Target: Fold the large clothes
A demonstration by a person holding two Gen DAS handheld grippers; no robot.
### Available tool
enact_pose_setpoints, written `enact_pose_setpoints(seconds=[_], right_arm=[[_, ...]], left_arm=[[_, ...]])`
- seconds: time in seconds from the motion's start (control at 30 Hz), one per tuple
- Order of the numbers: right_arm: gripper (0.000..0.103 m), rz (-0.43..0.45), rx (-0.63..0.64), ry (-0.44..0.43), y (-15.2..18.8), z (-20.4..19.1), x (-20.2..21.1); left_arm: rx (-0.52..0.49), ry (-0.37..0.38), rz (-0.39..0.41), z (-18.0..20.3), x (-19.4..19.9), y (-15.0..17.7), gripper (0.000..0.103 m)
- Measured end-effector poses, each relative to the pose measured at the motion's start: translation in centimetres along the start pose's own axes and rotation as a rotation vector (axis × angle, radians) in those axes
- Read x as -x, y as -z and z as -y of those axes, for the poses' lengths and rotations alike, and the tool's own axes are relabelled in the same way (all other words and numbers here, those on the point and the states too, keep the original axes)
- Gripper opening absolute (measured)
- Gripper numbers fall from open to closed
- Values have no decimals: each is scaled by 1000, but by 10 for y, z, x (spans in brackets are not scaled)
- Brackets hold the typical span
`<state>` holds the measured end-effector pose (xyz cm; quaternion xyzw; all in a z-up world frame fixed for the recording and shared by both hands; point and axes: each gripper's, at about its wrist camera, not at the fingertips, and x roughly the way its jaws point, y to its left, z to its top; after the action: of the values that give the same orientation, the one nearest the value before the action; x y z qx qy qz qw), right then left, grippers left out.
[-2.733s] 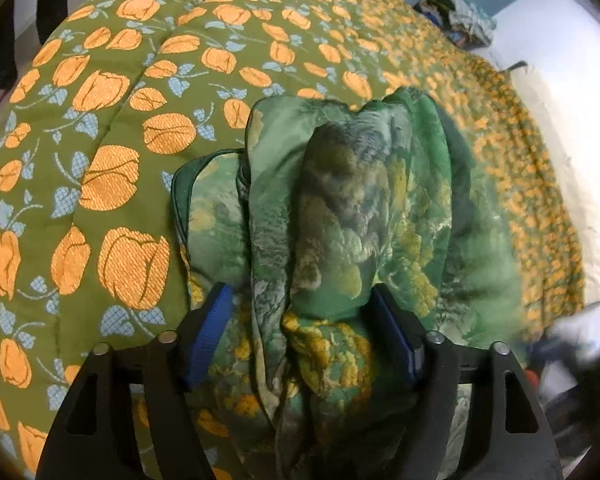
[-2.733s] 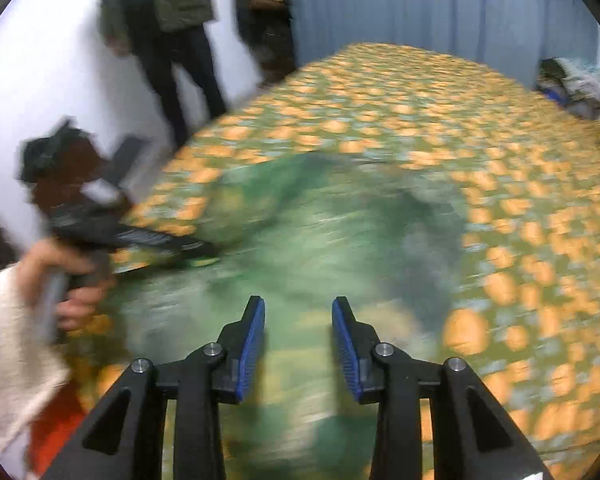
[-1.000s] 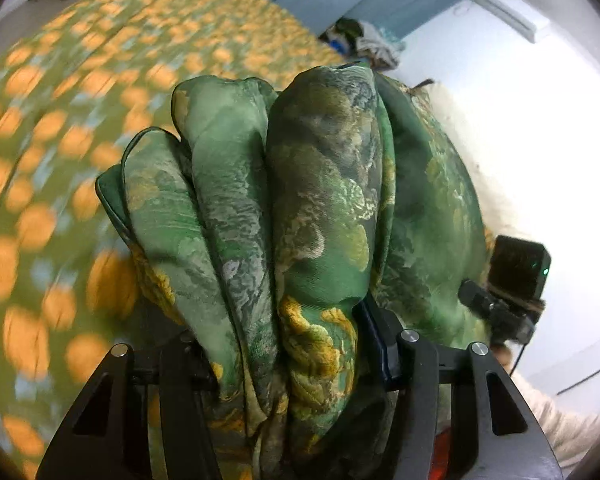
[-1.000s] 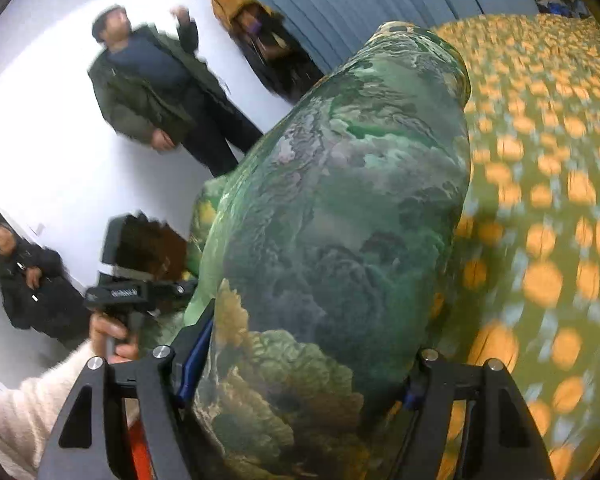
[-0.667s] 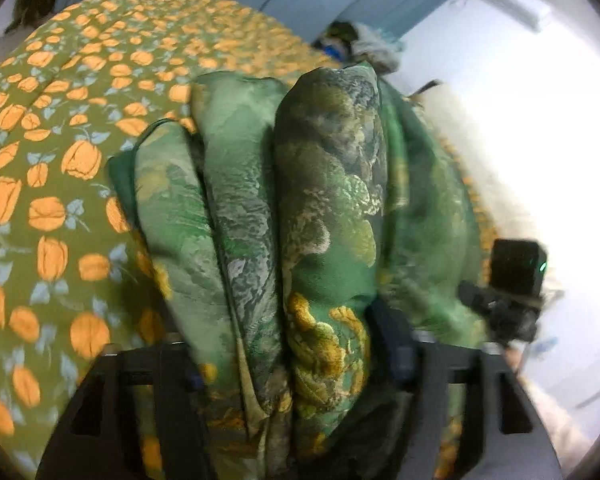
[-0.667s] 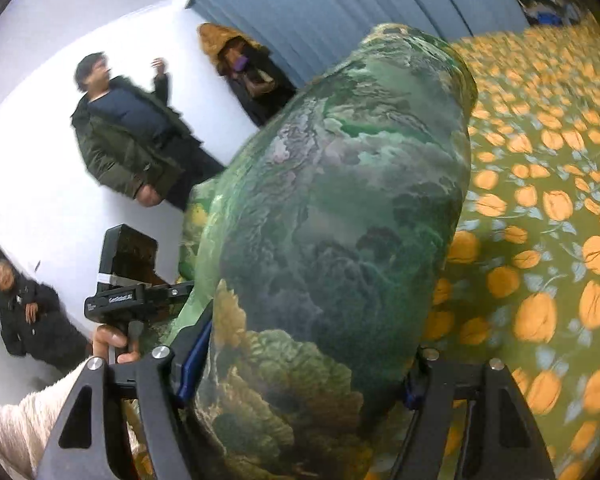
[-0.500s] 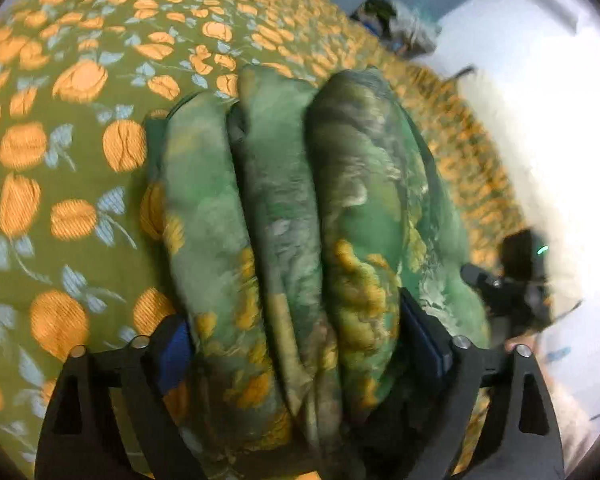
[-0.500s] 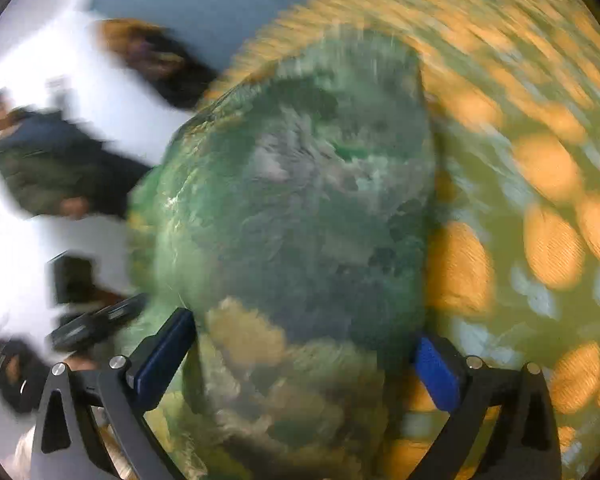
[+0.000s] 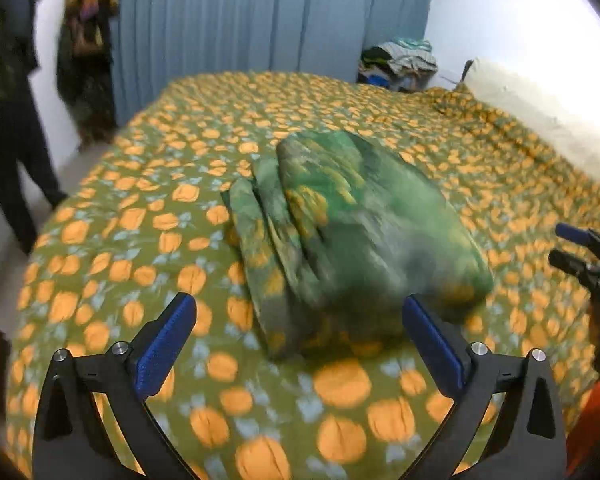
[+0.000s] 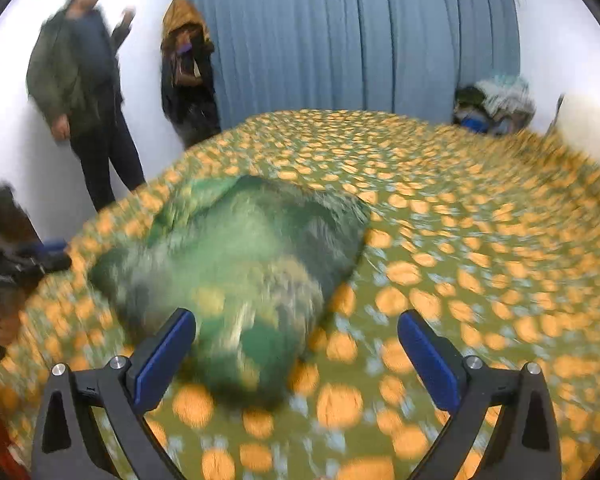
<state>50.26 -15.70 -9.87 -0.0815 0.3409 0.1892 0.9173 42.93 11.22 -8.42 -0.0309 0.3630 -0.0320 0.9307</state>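
Note:
A folded green garment (image 9: 352, 220) with a yellow and grey landscape print lies as a thick bundle on the bedspread (image 9: 140, 220), which is green with orange flowers. My left gripper (image 9: 298, 304) hangs just in front of the bundle's near edge; its jaws are opening wide and nothing is pressed between the blue pads. In the right wrist view the same garment (image 10: 240, 256) lies blurred ahead and to the left. My right gripper (image 10: 296, 318) is open, its left finger over the bundle's near end, gripping nothing. Each gripper shows at the edge of the other's view.
Two people (image 10: 84, 80) stand by the white wall left of the bed, one (image 10: 184, 60) at the blue curtain (image 10: 360, 40). A pile of clothes (image 9: 400, 60) sits beyond the far corner. White bedding (image 9: 540, 112) lies along the right side.
Both grippers let go of the folded garment, opened wide and drew back. The bundle, held upright before, now lies flat on the bedspread.

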Motion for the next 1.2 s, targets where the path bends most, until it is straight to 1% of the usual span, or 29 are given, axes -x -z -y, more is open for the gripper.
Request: enact_pose_setpoints(seconds=[0.07, 0.1, 0.13, 0.17, 0.2, 0.27, 0.37, 0.5, 0.6, 0.67, 0.83, 1.0, 1.13, 1.2], right_arm=[[103, -80, -7, 37, 26, -16, 5], [103, -108, -15, 66, 38, -25, 10], [103, -104, -26, 94, 49, -32, 20], [103, -85, -46, 120, 59, -43, 34], [103, -70, -58, 128, 65, -46, 47], [103, -44, -70, 143, 71, -61, 70], [103, -50, -61, 155, 80, -79, 96], [103, -57, -47, 172, 87, -98, 113], [103, -78, -35, 201, 95, -106, 121], [103, -94, -31, 207, 102, -108, 124], [103, -133, -66, 207, 115, -107, 128], [103, -113, -66, 202, 113, -110, 145], [103, -109, -49, 214, 112, -113, 152], [103, -109, -47, 220, 112, -114, 153]], left_arm=[[8, -10, -14, 14, 5, 19, 103], [21, -17, -36, 22, 7, 30, 103], [33, -25, -56, 30, 14, 43, 103], [40, -43, -54, 37, 22, 55, 103], [44, -54, -46, 42, 22, 55, 103], [50, -54, -41, 53, 37, 65, 103], [45, -41, -59, 66, 54, 74, 103], [60, -62, -56, 76, 71, 84, 103], [38, -102, -63, 85, 82, 92, 103], [26, -120, -69, 89, 86, 96, 103], [25, -111, -89, 96, 96, 106, 103], [36, -128, -80, 101, 111, 101, 103], [31, -132, -102, 102, 111, 102, 103], [25, -146, -114, 104, 110, 106, 102]])
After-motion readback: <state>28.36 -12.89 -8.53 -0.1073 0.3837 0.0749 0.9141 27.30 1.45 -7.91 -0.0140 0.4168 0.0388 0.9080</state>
